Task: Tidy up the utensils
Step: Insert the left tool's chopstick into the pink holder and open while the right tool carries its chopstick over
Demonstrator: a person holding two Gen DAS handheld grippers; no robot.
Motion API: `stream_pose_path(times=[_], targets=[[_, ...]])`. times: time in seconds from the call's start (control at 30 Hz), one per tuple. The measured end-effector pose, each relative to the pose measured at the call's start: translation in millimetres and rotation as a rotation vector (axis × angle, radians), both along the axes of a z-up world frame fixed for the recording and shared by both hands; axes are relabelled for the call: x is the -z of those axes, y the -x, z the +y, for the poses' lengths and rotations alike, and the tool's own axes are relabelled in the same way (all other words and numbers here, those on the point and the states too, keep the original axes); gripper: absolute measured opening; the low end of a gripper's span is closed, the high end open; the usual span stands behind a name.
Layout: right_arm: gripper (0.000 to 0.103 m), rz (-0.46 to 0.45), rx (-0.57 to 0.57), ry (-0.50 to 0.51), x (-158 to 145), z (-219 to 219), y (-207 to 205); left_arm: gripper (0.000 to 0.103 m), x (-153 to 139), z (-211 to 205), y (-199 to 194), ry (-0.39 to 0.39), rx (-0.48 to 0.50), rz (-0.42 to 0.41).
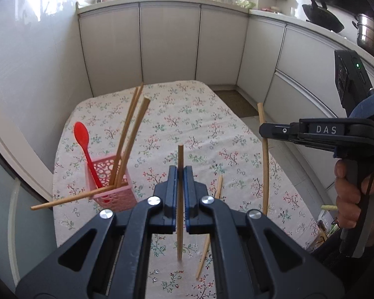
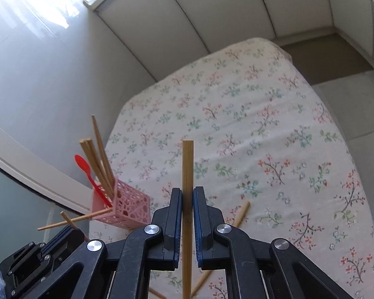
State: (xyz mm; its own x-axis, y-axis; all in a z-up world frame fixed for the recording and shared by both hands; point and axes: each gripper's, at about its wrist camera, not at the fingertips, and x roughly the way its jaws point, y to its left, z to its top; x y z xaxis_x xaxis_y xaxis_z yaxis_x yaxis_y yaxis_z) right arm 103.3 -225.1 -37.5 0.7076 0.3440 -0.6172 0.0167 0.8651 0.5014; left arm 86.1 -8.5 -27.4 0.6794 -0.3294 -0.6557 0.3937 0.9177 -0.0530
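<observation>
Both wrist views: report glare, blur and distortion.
Left wrist view: window glare washes out the top, cabinet lines bow from the fisheye, the chopstick in the left gripper blurs at its lower tip. Right wrist view: upper-left corner blown out, pink basket slightly soft.

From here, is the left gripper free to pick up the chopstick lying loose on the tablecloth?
Probably not yet: the left gripper is already shut on a chopstick. The loose chopstick lies unobstructed just beyond it on the tablecloth.
</observation>
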Motion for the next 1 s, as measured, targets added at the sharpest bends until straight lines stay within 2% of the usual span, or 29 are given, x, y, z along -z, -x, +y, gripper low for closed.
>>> stream_pose_path(times=[0.17, 0.3, 0.47, 0.7, 1.0], targets=[[0.007, -0.18, -0.007, 0.071, -33.4, 16.4, 14.6, 0.005, -34.4, 21.3, 12.8, 0.053, -0.056, -0.145], [0.007, -0.277, -0.014, 0.131, -48.7, 29.6, 21.7, 0.005, -54.5, 37.8, 16.8, 0.092, -0.113, -0.247], [0.007, -0.274, -0.035, 0.139, -45.7, 37.9, 14.0, 0.005, -65.7, 56.8, 15.9, 0.12, -0.181, -0.343], [0.007, -0.259, -0.039, 0.136, -38.9, 40.2, 10.2, 0.005, -65.1, 66.2, 6.4, 0.103, -0.275, -0.443], [0.007, -0.272, -0.049, 0.134, -38.1, 43.5, 9.5, 0.005, -45.9, 65.9, -36.9, 0.085, -0.337, -0.426]])
